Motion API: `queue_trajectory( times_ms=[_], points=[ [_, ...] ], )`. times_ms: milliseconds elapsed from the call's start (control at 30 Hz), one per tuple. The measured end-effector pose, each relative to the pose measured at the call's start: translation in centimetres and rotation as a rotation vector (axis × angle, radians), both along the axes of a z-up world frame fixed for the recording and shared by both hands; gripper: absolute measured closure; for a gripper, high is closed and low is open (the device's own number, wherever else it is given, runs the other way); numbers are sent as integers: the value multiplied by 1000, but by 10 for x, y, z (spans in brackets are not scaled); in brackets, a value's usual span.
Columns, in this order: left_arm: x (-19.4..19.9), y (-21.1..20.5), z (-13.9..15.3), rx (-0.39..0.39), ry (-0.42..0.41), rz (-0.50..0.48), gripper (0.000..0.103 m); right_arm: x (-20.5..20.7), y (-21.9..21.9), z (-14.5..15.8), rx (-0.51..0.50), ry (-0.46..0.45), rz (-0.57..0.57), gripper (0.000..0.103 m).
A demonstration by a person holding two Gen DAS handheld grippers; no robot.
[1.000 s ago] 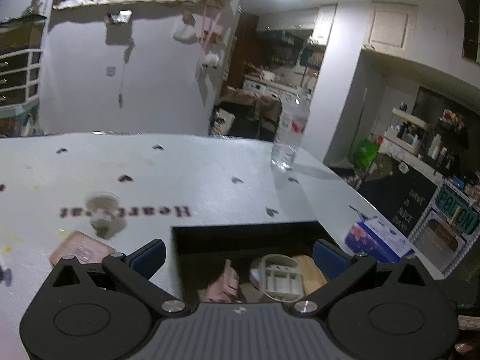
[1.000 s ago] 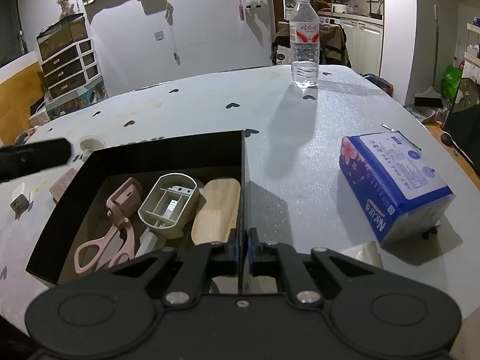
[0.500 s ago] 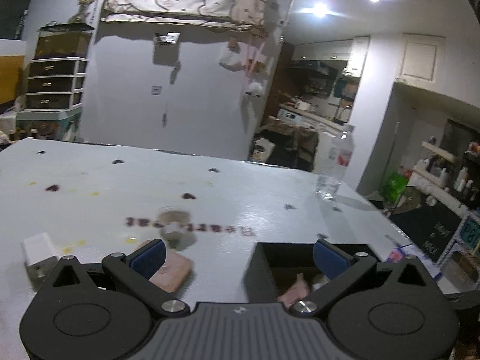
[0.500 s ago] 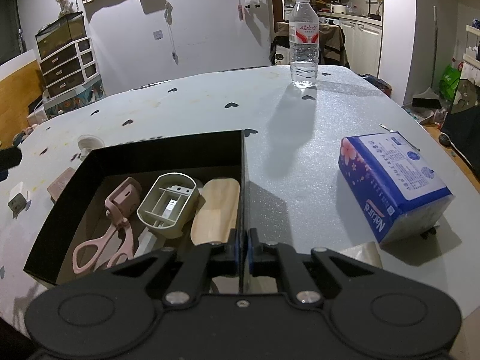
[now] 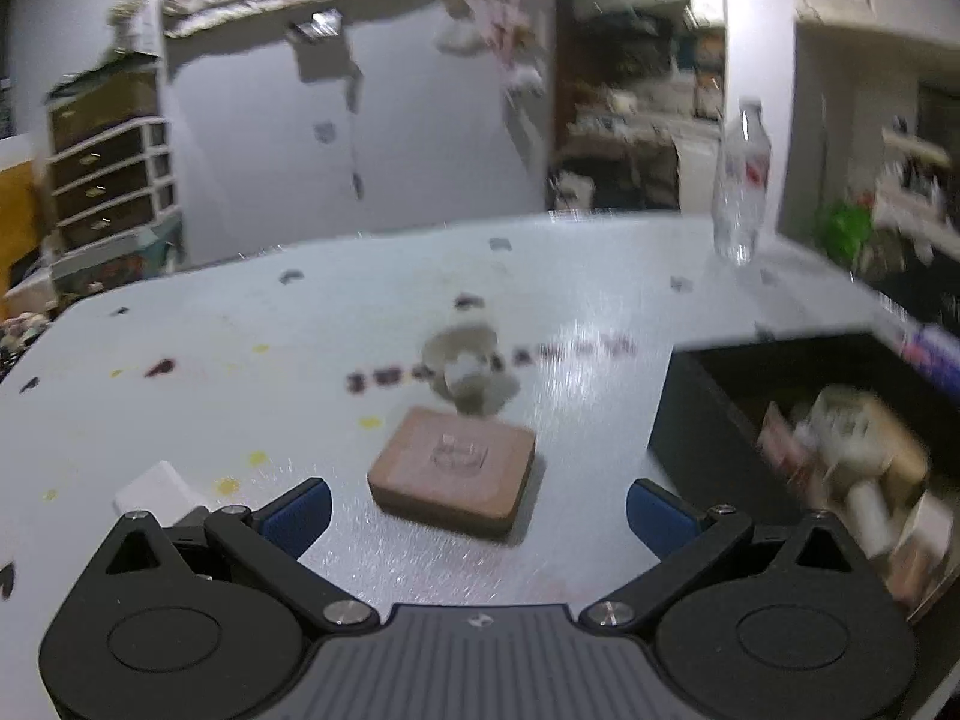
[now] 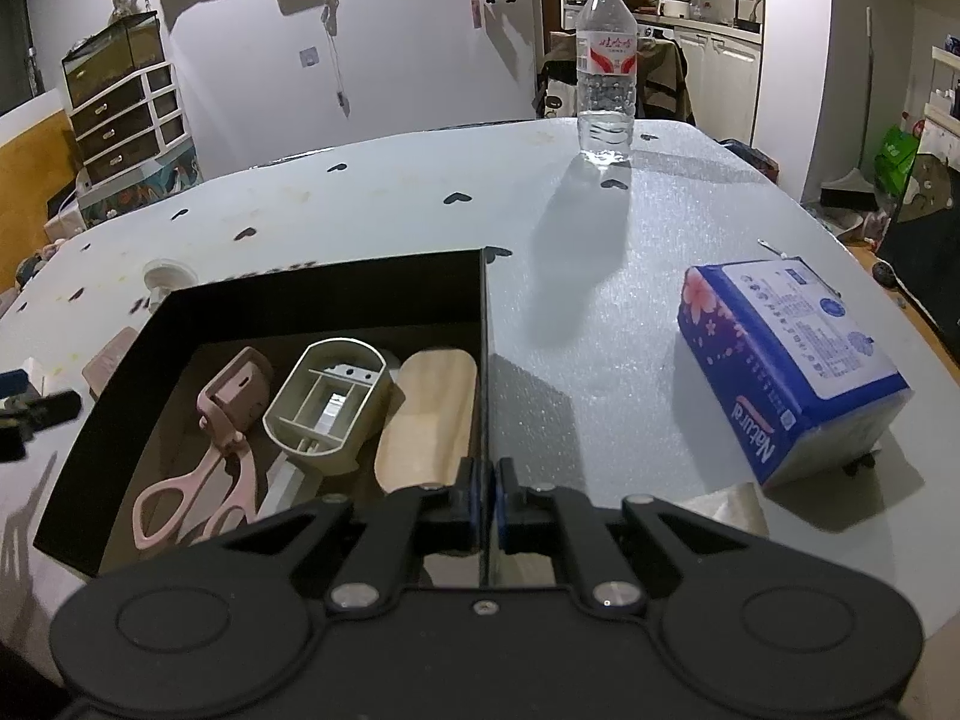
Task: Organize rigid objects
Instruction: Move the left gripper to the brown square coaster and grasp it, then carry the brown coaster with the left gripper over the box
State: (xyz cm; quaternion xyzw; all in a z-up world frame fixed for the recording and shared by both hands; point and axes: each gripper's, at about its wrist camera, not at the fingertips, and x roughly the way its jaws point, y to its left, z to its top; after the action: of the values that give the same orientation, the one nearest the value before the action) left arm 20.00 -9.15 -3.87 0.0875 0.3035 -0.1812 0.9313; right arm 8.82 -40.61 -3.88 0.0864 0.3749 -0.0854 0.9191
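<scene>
A black box (image 6: 324,300) sits on the white table and holds pink scissors (image 6: 198,480), a beige plastic holder (image 6: 327,402) and a wooden piece (image 6: 429,420). My right gripper (image 6: 487,495) is shut on the box's right wall at the near corner. In the blurred left wrist view my left gripper (image 5: 477,516) stands open just short of a pink rectangular block (image 5: 453,468) that lies on the table left of the box (image 5: 708,420). A small white cube (image 5: 153,489) lies by the left fingertip. A round suction cup (image 5: 465,369) sits beyond the block.
A water bottle (image 6: 606,66) stands at the table's far side. A blue tissue pack (image 6: 786,360) lies right of the box, with a crumpled paper (image 6: 729,507) near it. The table edge curves away to the right, with room clutter beyond.
My left gripper has swung left from over the box and dropped lower, so the pink block now lies in front of its open jaws. The right gripper has held still on the box wall.
</scene>
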Motion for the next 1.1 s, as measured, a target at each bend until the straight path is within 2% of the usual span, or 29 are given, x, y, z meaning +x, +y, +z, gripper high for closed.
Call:
queue_trajectory(
  times_ms=[133,300,400,500,567,633,733,1100],
  points=[
    [24,8,-16,12,72,-29,0,1,0,-1,2,5,-4,97],
    [49,18,-26,-20,127,-41,6,2,0,-2,2,9,-9,97],
    [55,14,-27,-22,124,-70,6,3,0,-2,1,12,-12,97],
    [61,6,-27,8,112,-91,8,3,1,-2,-3,12,-13,97],
    [68,-2,-27,49,105,-104,17,3,1,-3,-2,11,-13,97],
    [75,-7,-27,75,101,-115,19,1,1,-2,-2,6,-17,98],
    [80,-11,-26,74,108,-132,25,-1,0,1,6,-12,-31,98],
    [66,-6,-22,3,150,-9,26,-4,4,5,-18,-26,-29,100]
  ],
)
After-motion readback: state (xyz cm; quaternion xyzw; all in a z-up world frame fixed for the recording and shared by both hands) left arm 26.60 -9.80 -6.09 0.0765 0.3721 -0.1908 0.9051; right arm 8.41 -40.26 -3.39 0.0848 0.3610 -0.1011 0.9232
